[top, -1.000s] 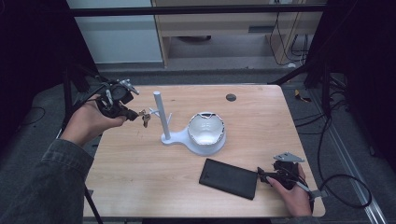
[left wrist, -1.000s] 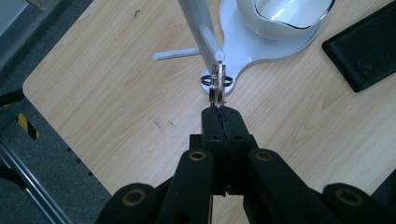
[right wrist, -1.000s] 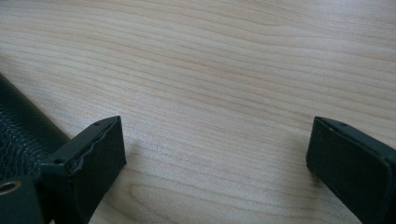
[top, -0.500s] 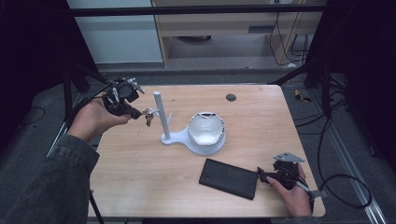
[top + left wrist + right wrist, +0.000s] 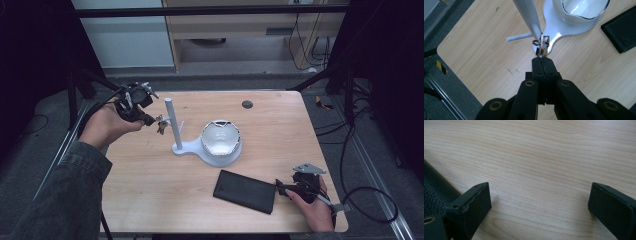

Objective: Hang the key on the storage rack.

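— Left gripper (image 5: 543, 58) is clamped shut on the keys (image 5: 541, 46); we hold them just beside the stand's post (image 5: 527, 15), ring at its side peg.

— Right gripper (image 5: 539, 200) gapes empty, far from the post, by the wallet (image 5: 246, 191). Left hand is ours to move.

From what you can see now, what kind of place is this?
Probably a lab or workshop set up for recording: a lone wooden table inside a black frame, loose cables on the grey floor, cabinets behind.
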Tool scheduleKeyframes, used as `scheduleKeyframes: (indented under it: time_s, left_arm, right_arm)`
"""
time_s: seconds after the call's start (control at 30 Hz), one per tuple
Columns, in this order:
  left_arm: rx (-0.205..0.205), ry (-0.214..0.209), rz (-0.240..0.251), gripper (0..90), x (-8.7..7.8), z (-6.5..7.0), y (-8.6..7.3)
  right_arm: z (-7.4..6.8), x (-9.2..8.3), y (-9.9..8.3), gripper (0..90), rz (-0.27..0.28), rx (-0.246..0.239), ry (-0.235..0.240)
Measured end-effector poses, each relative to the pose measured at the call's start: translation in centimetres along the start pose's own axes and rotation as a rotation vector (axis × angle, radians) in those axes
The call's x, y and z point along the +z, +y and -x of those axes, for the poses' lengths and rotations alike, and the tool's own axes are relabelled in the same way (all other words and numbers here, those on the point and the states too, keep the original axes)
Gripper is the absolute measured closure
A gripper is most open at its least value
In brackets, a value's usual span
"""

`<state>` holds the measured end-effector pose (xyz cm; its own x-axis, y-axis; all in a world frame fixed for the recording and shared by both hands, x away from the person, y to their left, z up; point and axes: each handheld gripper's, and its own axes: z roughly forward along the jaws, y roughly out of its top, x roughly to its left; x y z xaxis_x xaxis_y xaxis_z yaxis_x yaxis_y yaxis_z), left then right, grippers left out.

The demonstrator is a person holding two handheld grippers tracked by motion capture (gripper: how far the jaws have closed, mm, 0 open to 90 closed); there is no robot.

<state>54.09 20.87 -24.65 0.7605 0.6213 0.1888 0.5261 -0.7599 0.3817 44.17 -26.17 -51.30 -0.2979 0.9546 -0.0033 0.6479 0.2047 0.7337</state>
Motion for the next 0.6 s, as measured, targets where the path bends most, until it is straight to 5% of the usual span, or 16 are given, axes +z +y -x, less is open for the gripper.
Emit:
scheduleKeyframes:
  time_s: [0.33,0.6]
  left_arm:
    - [0.002,0.002,-0.002,89.5,1.0,-0.2,0.1]
    - [-0.009,0.068,0.153,71.9,-0.9,0.3,-2.1]
  right_arm:
    - [0.0,0.0,0.0,4.7,0.000,0.000,0.000]
    - [0.0,0.0,0.0,4.7,0.000,-0.001,0.001]
